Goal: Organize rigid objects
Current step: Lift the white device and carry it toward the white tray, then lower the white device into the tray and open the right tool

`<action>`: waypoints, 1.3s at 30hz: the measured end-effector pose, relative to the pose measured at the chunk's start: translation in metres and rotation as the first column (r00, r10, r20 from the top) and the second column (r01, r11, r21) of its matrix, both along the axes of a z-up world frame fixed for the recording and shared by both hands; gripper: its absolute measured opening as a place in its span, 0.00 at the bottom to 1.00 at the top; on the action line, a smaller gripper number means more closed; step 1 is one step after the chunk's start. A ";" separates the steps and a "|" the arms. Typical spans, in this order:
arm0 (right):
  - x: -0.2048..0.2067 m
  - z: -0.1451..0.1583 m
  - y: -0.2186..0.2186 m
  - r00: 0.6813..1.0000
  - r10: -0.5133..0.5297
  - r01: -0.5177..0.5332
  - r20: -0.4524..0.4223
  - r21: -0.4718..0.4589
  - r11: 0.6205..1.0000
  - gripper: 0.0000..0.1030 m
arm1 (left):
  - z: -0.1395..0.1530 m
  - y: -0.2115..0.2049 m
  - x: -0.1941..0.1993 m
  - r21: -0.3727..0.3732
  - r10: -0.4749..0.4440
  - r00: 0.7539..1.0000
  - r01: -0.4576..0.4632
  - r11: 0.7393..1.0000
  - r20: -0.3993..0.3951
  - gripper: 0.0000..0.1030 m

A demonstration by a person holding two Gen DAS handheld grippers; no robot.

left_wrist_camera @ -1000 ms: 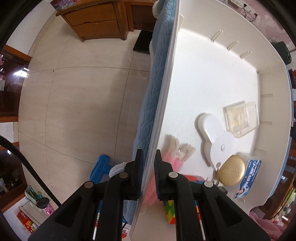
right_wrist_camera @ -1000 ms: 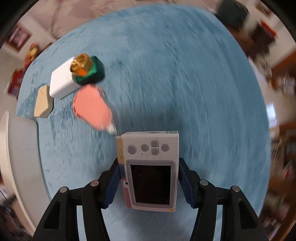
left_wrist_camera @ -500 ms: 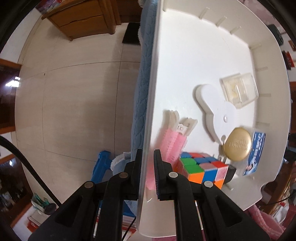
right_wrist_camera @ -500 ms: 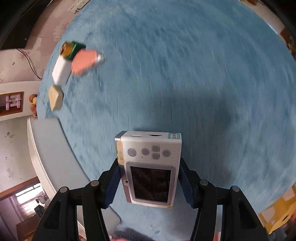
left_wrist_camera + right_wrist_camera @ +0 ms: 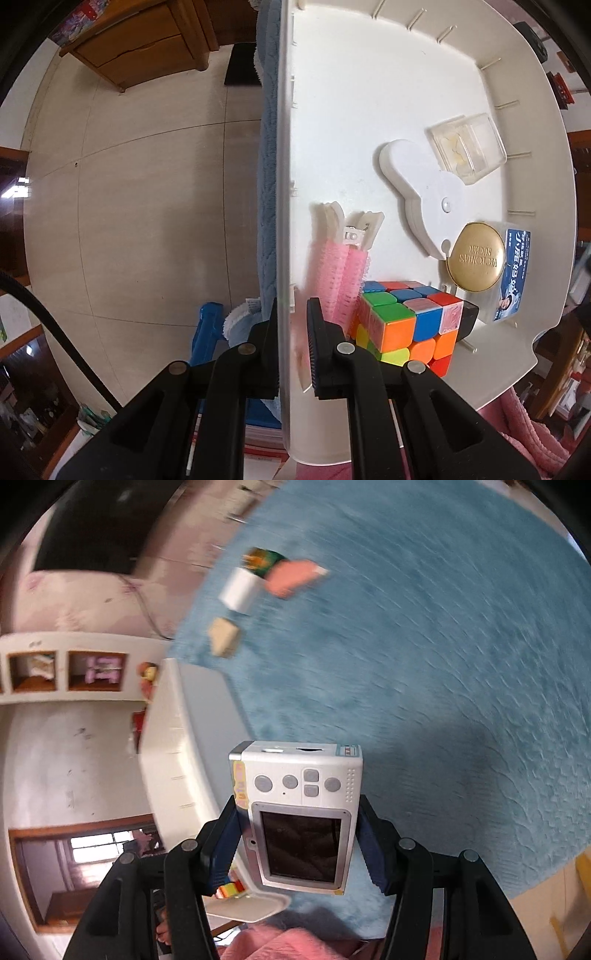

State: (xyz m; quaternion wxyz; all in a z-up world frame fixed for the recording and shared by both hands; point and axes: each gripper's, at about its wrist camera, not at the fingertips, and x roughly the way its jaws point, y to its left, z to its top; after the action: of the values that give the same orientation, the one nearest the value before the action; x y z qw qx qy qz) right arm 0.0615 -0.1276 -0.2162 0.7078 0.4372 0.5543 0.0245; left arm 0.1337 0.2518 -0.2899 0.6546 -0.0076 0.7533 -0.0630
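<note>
My left gripper (image 5: 291, 347) is shut on the near rim of a white tray (image 5: 369, 92) and holds it tilted. Inside lie a colour cube (image 5: 406, 325), pink hair rollers (image 5: 340, 273), a white rabbit-shaped case (image 5: 421, 199), a gold round tin (image 5: 476, 256), a clear box (image 5: 467, 147) and a blue packet (image 5: 515, 273). My right gripper (image 5: 299, 834) is shut on a small white digital camera (image 5: 301, 812) and holds it above the blue blanket (image 5: 424, 664), next to the tray (image 5: 184, 746).
On the blanket at the back lie a white block (image 5: 240, 589), a green and gold bottle (image 5: 264, 561), a pink oval piece (image 5: 291, 578) and a beige block (image 5: 223, 640). Tiled floor (image 5: 147, 203) and a wooden cabinet (image 5: 140, 44) lie left of the tray.
The tray has tipped and its contents have slid toward my left gripper; the colour cube has come into view. My right gripper has swung with the camera toward the tray.
</note>
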 end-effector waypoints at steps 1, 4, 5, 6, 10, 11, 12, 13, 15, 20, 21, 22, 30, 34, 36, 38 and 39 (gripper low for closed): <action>0.000 0.007 0.003 0.999 0.009 -0.009 0.033 -0.001 1.000 0.58 | 0.000 -0.001 0.000 0.000 -0.003 1.000 0.003 1.000 0.000 0.10; 0.003 0.025 0.015 0.992 0.048 -0.048 0.118 -0.001 0.999 0.58 | -0.001 -0.003 0.000 0.003 -0.007 1.000 0.007 1.000 0.002 0.10; 0.002 0.030 0.013 0.988 0.062 -0.062 0.139 -0.001 0.998 0.58 | 0.000 -0.003 0.000 0.003 -0.004 1.000 0.004 1.000 0.004 0.10; 0.008 0.034 0.018 0.984 0.076 -0.076 0.159 0.000 0.997 0.58 | 0.000 -0.003 0.000 0.002 -0.001 1.000 0.001 1.000 0.006 0.10; 0.023 0.047 0.038 0.964 0.151 -0.152 0.217 -0.012 0.988 0.58 | -0.002 -0.003 -0.001 0.009 -0.003 1.000 0.003 1.000 0.011 0.08; 0.027 0.049 0.043 0.959 0.174 -0.174 0.225 -0.019 0.985 0.58 | -0.003 -0.004 -0.002 0.012 -0.005 1.000 0.005 1.000 0.014 0.08; 0.028 0.053 0.049 0.951 0.201 -0.200 0.234 -0.027 0.979 0.58 | -0.004 -0.005 -0.003 0.013 -0.008 1.000 0.008 1.000 0.016 0.08; 0.031 0.055 0.056 0.943 0.229 -0.228 0.242 -0.033 0.973 0.58 | -0.005 -0.005 -0.004 0.013 -0.010 1.000 0.010 1.000 0.017 0.07; 0.031 0.060 0.067 0.928 0.272 -0.274 0.256 -0.028 0.961 0.58 | -0.005 -0.004 -0.004 0.011 -0.007 1.000 0.007 1.000 0.018 0.07; 0.040 0.065 0.105 0.880 0.400 -0.399 0.256 -0.057 0.915 0.58 | -0.007 0.001 -0.004 -0.003 0.022 1.000 -0.022 1.000 0.014 0.07; 0.043 0.064 0.111 0.872 0.421 -0.419 0.251 -0.063 0.906 0.58 | -0.008 0.002 -0.004 -0.004 0.026 1.000 -0.026 1.000 0.014 0.07; 0.044 0.063 0.118 0.861 0.444 -0.441 0.246 -0.070 0.895 0.58 | -0.008 0.003 -0.004 -0.005 0.029 0.999 -0.029 1.000 0.014 0.07; 0.054 0.049 0.157 0.801 0.577 -0.557 0.160 -0.154 0.816 0.60 | -0.011 0.010 -0.005 -0.005 0.062 0.998 -0.062 0.998 0.007 0.07; 0.055 0.051 0.160 0.791 0.585 -0.564 0.178 -0.157 0.811 0.60 | -0.013 0.014 -0.004 -0.002 0.084 0.996 -0.084 0.996 -0.001 0.08; 0.056 0.054 0.158 0.791 0.585 -0.557 0.176 -0.186 0.809 0.60 | -0.014 0.015 -0.004 -0.003 0.087 0.996 -0.087 0.996 0.000 0.08; 0.056 0.057 0.153 0.798 0.575 -0.542 0.181 -0.199 0.816 0.62 | -0.014 0.015 -0.004 -0.001 0.088 0.996 -0.088 0.996 0.000 0.08; 0.055 0.058 0.150 0.802 0.569 -0.535 0.182 -0.205 0.820 0.64 | -0.014 0.016 -0.004 -0.001 0.091 0.996 -0.091 0.996 0.000 0.08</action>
State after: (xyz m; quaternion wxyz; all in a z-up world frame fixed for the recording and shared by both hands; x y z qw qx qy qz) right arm 0.1160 0.0226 -0.1578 0.7599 0.1983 0.5700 0.2416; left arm 0.1300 0.2674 -0.3039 0.6568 -0.0421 0.7521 -0.0334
